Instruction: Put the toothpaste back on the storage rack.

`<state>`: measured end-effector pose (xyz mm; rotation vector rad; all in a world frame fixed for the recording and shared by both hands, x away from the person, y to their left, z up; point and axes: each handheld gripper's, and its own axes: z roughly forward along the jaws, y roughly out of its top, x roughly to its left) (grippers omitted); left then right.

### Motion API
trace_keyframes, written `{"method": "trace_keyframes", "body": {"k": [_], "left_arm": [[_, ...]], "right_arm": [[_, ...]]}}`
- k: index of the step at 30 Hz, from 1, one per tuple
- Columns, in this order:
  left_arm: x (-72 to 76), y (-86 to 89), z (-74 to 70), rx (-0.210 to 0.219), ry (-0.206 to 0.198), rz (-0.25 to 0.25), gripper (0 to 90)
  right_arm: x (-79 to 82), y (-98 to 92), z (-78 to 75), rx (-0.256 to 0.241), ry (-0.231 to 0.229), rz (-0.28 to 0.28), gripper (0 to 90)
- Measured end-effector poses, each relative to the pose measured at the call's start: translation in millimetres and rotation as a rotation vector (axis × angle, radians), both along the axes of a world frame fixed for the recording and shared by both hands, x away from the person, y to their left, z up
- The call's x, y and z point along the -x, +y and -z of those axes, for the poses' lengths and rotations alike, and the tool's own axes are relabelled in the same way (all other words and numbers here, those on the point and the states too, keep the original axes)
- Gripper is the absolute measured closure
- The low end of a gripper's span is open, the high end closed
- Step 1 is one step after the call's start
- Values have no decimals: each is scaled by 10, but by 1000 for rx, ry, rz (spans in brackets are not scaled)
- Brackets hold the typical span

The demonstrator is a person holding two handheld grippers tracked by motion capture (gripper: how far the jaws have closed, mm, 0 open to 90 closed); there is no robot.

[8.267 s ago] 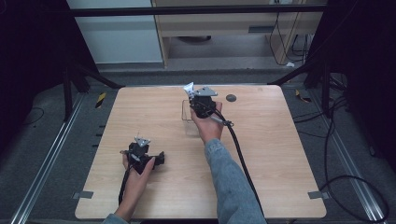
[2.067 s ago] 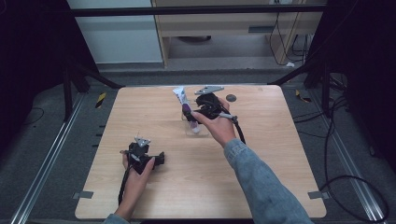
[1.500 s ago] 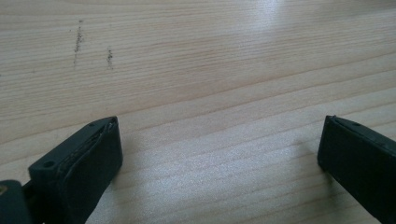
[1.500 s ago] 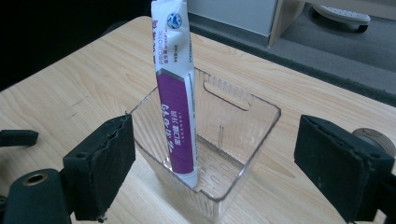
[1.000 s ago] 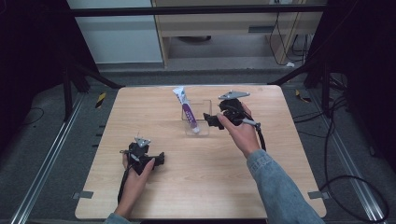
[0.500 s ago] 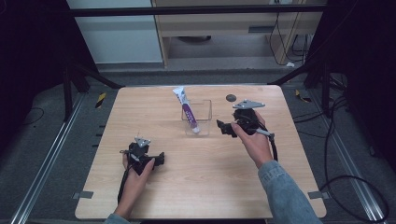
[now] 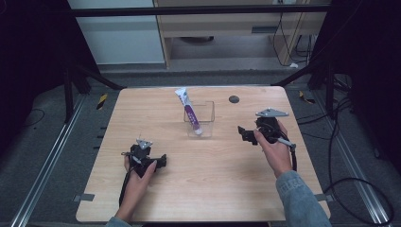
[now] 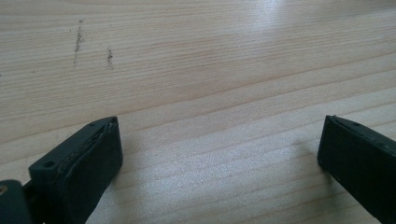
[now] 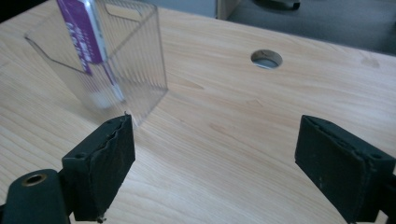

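A white and purple tube (image 7: 188, 111) leans in a clear plastic box (image 7: 206, 124) at the table's middle back, cap end down, top sticking out over the far rim. The right gripper view has the tube (image 9: 83, 32) inside the box (image 9: 140, 60) at upper left. My right gripper (image 7: 244, 135) is open to the right of the box, a short gap away, jaws wide apart over bare wood (image 9: 215, 154). My left gripper (image 7: 158, 161) rests open on the table at front left, nothing between its jaws (image 8: 219, 158).
A round cable hole (image 7: 233, 99) sits in the wooden table (image 7: 203, 189) behind my right gripper, also visible as the hole (image 9: 266, 59). Metal rails and cables run along the floor on both sides. A cabinet stands beyond the far edge.
My right gripper let go of the tube, leaving it in the box, and drew back to the right and toward the person. The left gripper has not moved.
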<state>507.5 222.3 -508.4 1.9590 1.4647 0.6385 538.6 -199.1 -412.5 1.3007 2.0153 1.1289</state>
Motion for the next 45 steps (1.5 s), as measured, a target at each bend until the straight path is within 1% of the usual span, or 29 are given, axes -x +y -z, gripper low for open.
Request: {"method": "trace_keyframes", "body": {"k": [6, 11, 14, 20, 21, 22, 25, 26, 27, 30, 34, 36, 45], "left_arm": [[0, 0, 0, -1, 0, 0, 0], [0, 0, 0, 0, 0, 0, 0], [0, 0, 0, -1, 0, 0, 0], [1, 0, -1, -2, 1, 0, 0], [1, -1, -1, -1, 1, 0, 0], [1, -1, -1, -1, 1, 0, 0], [1, -3, -1, -1, 1, 4, 0], [1, -4, -1, -1, 0, 4, 0], [1, -4, -1, -1, 0, 4, 0], [1, -4, -1, -1, 0, 4, 0], [2, -4, -1, -2, 0, 4, 0], [1, -4, -1, -1, 0, 4, 0], [2, -5, -1, -2, 0, 4, 0]], "right_arm": [[30, -140, 97, -5, 14, 24, 123], [60, -224, 182, 8, 25, 34, 121], [80, -266, 226, 7, 34, 43, 121], [115, -352, 338, 12, 58, 58, 118], [130, -377, 384, 14, 71, 63, 116], [130, -377, 384, 14, 71, 63, 116], [164, -422, 487, 18, 85, 72, 116], [164, -422, 487, 18, 85, 72, 116], [181, -441, 533, 23, 93, 74, 116], [197, -457, 570, 24, 97, 77, 116], [225, -487, 649, 26, 117, 79, 116], [242, -503, 722, 27, 126, 85, 116], [275, -545, 852, 27, 134, 96, 119]]}}
